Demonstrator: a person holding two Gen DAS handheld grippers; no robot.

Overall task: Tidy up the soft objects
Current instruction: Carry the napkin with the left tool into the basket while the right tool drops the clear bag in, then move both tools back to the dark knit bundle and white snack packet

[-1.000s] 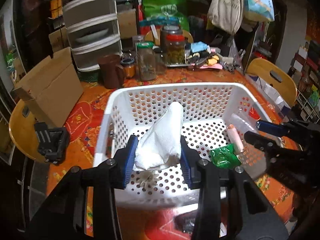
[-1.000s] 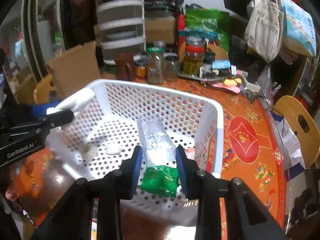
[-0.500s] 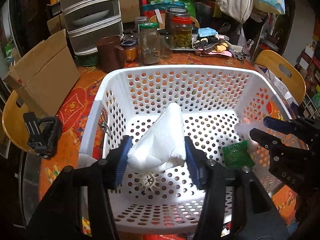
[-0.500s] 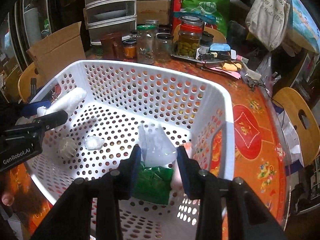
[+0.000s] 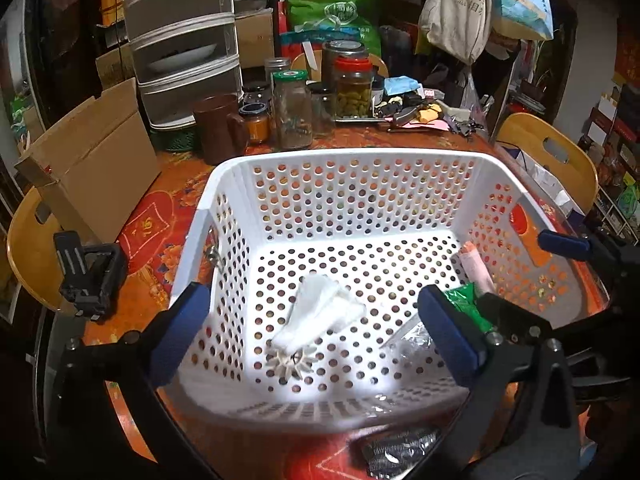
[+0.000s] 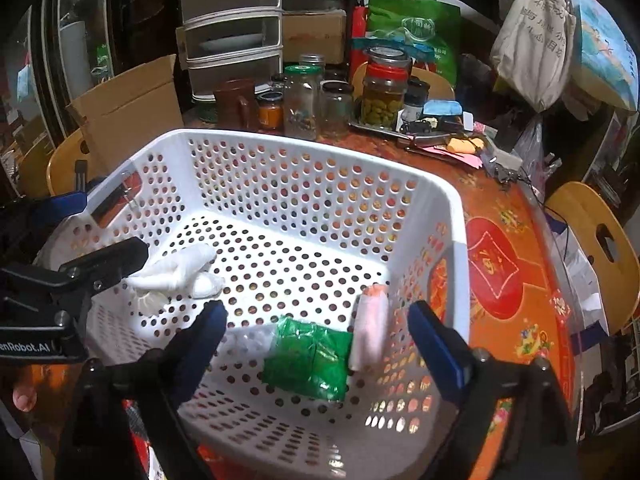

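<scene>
A white perforated basket (image 5: 348, 160) (image 6: 456, 216) stands on the orange table. A white folded cloth (image 5: 320, 314) (image 6: 180, 270) lies on its floor, over a small white ribbed piece (image 5: 290, 364). A green packet (image 6: 310, 358) (image 5: 468, 306) with a clear plastic end and a pink-white roll (image 6: 370, 330) (image 5: 476, 264) lie by the right wall. My left gripper (image 5: 316, 340) is open and empty above the cloth. My right gripper (image 6: 316, 344) is open and empty above the green packet.
Glass jars (image 5: 296, 112), a brown mug (image 5: 218, 128), a drawer unit (image 5: 184, 48) and a cardboard box (image 5: 96, 152) crowd the table behind the basket. Wooden chairs (image 5: 548, 156) stand at both sides. A black clamp (image 5: 90, 276) lies left of the basket.
Both grippers have opened. The white cloth dropped from the left gripper onto the basket floor. The green packet dropped from the right gripper beside the pink roll.
</scene>
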